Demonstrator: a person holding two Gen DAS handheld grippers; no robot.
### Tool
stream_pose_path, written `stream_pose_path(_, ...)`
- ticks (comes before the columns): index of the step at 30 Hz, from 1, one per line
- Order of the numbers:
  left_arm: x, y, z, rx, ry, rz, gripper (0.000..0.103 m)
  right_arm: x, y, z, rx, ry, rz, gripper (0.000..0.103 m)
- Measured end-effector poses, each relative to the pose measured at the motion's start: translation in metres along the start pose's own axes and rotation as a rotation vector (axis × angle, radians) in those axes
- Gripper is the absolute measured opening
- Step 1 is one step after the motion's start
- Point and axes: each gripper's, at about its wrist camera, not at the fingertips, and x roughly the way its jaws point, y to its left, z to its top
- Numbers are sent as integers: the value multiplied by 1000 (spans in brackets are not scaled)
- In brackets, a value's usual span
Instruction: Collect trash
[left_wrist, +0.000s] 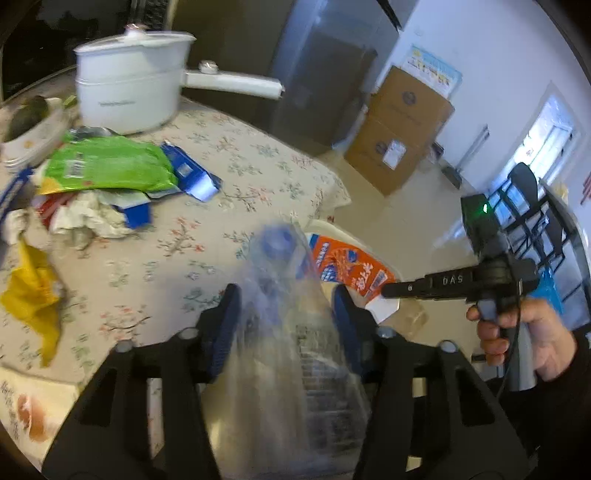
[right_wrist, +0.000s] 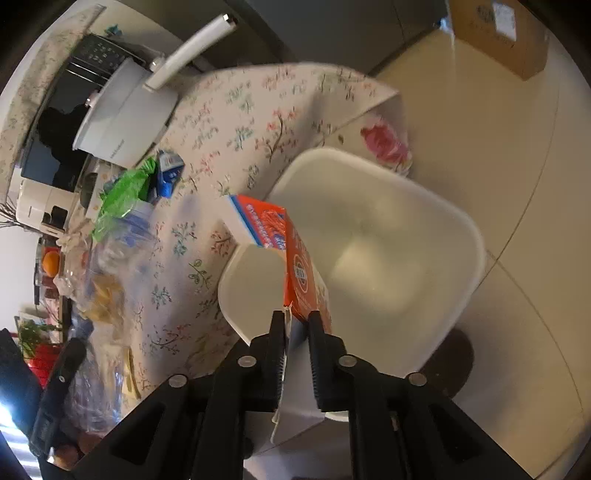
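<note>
The left gripper (left_wrist: 286, 314) clamps a crumpled clear plastic bottle (left_wrist: 291, 295); the right gripper (right_wrist: 295, 343) narrowly pinches an orange-and-white carton (right_wrist: 299, 266) (both could slip loose).

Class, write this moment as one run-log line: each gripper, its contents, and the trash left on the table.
left gripper: clear plastic bottle | right gripper: orange carton | table: green wrapper, blue carton, yellow wrapper

Home dining corner; floral tablecloth (left_wrist: 236, 155), white cooking pot (left_wrist: 129, 88).
</note>
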Motion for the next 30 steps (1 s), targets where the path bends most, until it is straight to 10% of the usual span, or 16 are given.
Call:
stream_pose_path(1, 11, 0, -1, 18, 4, -3, 45, 4, -2, 2, 15, 9, -19, 20)
stream_pose_path(2, 21, -1, -1, 51, 6, 5, 8, 7, -2, 2, 11, 14, -36, 23)
stream_pose_path(3, 33, -1, -1, 76, 33, 20, 0, 10, -2, 2, 3, 18, -64, 25)
stream_pose_path(13, 34, 19, 4, -55, 67, -7, 1, -13, -12, 1, -10, -45, -92, 52)
stream_pose_path(21, -13, 24, -9, -29, 51, 49, 66, -22, 22, -15, -166, -81, -92, 63)
stream_pose_path(30, -75, 64, -33, -62, 18, 182, 101, 5, 98, -71, -489, -17, -109, 80)
